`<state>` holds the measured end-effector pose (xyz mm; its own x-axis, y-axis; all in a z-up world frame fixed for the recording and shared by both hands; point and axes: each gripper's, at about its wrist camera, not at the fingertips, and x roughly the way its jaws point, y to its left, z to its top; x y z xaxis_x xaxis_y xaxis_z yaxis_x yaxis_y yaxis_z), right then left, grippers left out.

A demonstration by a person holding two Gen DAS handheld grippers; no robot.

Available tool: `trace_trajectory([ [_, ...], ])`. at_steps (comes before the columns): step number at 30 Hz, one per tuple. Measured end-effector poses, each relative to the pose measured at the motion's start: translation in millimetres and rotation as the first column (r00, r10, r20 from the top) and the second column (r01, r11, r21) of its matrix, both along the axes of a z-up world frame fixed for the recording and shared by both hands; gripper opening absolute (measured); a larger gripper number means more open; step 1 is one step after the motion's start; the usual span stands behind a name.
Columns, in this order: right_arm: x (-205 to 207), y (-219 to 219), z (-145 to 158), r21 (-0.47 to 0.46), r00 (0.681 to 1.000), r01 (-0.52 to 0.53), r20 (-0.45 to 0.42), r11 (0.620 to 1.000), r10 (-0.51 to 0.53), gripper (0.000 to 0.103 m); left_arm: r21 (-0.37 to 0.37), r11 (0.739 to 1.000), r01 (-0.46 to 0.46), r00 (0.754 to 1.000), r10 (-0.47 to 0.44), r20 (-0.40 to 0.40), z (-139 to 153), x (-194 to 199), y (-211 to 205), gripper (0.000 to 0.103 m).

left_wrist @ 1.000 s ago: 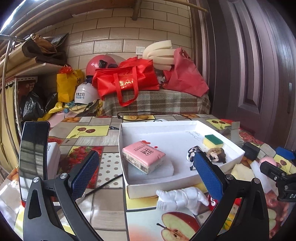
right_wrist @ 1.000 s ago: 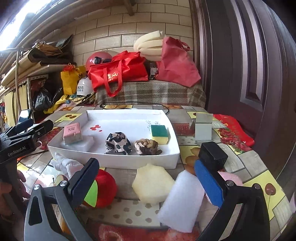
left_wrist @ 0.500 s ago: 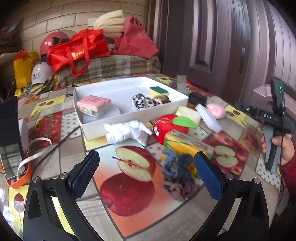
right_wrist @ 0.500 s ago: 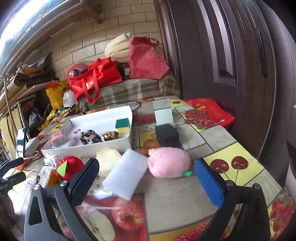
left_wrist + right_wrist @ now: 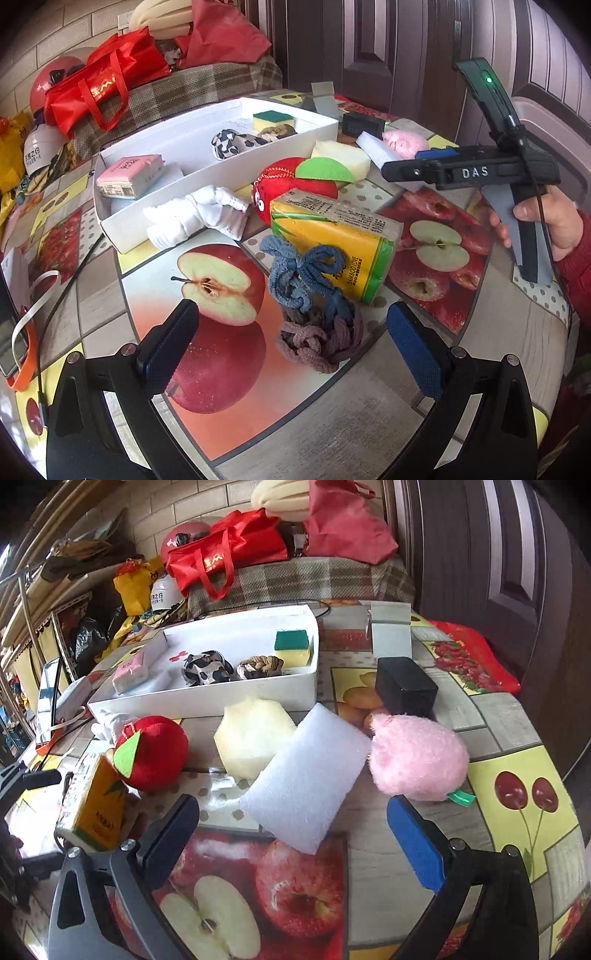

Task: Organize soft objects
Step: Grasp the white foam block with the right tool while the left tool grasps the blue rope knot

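Observation:
A white tray holds a pink tissue pack, a spotted cloth, a braided brown piece and a green-yellow sponge. On the table lie a white glove, a red plush apple, a yellow tissue pack, blue and mauve knitted cords, a yellow sponge, a white foam block and a pink plush. My left gripper is open, just before the cords. My right gripper is open, before the foam block.
A black box and a white card stand sit right of the tray. A phone with an orange strap lies at the left edge. Red bags and helmets sit on a plaid bench behind. A dark door is on the right.
Both grippers pulled back from the tray and tilted down over the near table. The left now faces the knitted cords, the right faces the foam block and pink plush. Both stayed open.

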<state>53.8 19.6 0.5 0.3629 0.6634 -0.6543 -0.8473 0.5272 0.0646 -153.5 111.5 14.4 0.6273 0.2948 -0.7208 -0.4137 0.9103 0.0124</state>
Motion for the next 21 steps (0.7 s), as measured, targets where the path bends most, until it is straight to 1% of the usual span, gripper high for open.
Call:
trace_trajectory([
  [1, 2.6, 4.0, -2.4, -0.01, 1.0, 0.006, -0.017, 1.0, -0.006, 0.097, 0.001, 1.0, 0.003, 1.0, -0.003, -0.008, -1.0, 3.1, -0.1, 0.101],
  [3, 5.7, 10.9, -7.7, -0.038, 0.999, 0.003, -0.046, 0.999, -0.005, 0.086, 0.005, 1.0, 0.007, 1.0, -0.007, -0.026, -2.6, 9.2, 0.4, 0.098],
  [4, 7.1, 12.7, -9.8, -0.052, 0.998, 0.0, -0.056, 0.999, -0.003, 0.074, 0.003, 1.0, 0.008, 0.999, -0.008, -0.042, -4.7, 12.7, 0.7, 0.095],
  [5, 8.2, 11.7, -11.1, -0.06, 0.998, 0.005, -0.058, 0.998, -0.008, 0.068, -0.001, 1.0, 0.009, 0.998, -0.009, -0.062, -7.4, 15.8, 1.2, 0.086],
  [6, 8.1, 10.1, -10.8, -0.056, 0.999, 0.007, -0.054, 0.998, -0.01, 0.067, -0.008, 1.0, 0.01, 0.997, -0.011, -0.08, -10.0, 18.1, 1.9, 0.081],
  [7, 8.7, 9.6, -11.1, -0.056, 0.998, 0.007, -0.056, 0.998, -0.01, 0.06, -0.016, 1.0, 0.017, 0.997, -0.018, -0.073, -9.7, 17.2, 2.2, 0.074],
  [8, 8.5, 8.1, -11.0, -0.053, 0.998, 0.007, -0.055, 0.999, -0.01, 0.059, -0.021, 1.0, 0.015, 0.998, -0.016, -0.068, -9.5, 15.9, 2.8, 0.064],
  [9, 8.5, 5.9, -10.4, -0.044, 0.998, 0.007, -0.055, 0.999, -0.01, 0.059, -0.031, 0.999, 0.013, 0.998, -0.015, -0.062, -9.3, 13.9, 3.5, 0.058],
  [10, 8.2, 2.7, -9.6, -0.031, 0.998, 0.004, -0.057, 1.0, -0.006, 0.058, -0.037, 0.999, 0.006, 0.998, -0.008, -0.055, -8.9, 11.7, 3.9, 0.047],
  [11, 7.8, -0.4, -8.3, -0.02, 0.999, 0.008, -0.053, 1.0, -0.009, 0.058, -0.036, 0.999, -0.01, 0.999, 0.008, -0.049, -8.1, 8.5, 4.5, 0.04],
  [13, 3.5, -11.1, -2.6, 0.028, 0.999, 0.016, -0.032, 0.999, -0.015, 0.058, -0.031, 0.999, -0.038, 0.999, 0.037, -0.032, -5.8, 2.2, 3.7, 0.039],
  [15, -8.3, -26.1, 7.0, 0.101, 1.0, 0.015, 0.02, 0.995, -0.017, 0.057, 0.0, 0.998, -0.063, 0.998, 0.063, 0.017, 2.1, -8.8, -0.3, 0.039],
  [18, -31.5, -50.8, 22.6, 0.231, 0.989, 0.001, 0.145, 0.973, -0.036, 0.057, 0.091, 0.988, -0.123, 0.988, 0.113, 0.11, 16.6, -25.3, -10.1, 0.039],
  [19, -39.6, -56.5, 25.8, 0.256, 0.981, -0.004, 0.19, 0.967, -0.046, 0.057, 0.116, 0.983, -0.145, 0.983, 0.13, 0.13, 19.6, -29.0, -12.7, 0.039],
  [21, -53.8, -61.0, 29.2, 0.275, 0.962, -0.018, 0.267, 0.961, -0.059, 0.057, 0.163, 0.967, -0.194, 0.97, 0.165, 0.178, 25.7, -35.3, -14.1, 0.039],
])
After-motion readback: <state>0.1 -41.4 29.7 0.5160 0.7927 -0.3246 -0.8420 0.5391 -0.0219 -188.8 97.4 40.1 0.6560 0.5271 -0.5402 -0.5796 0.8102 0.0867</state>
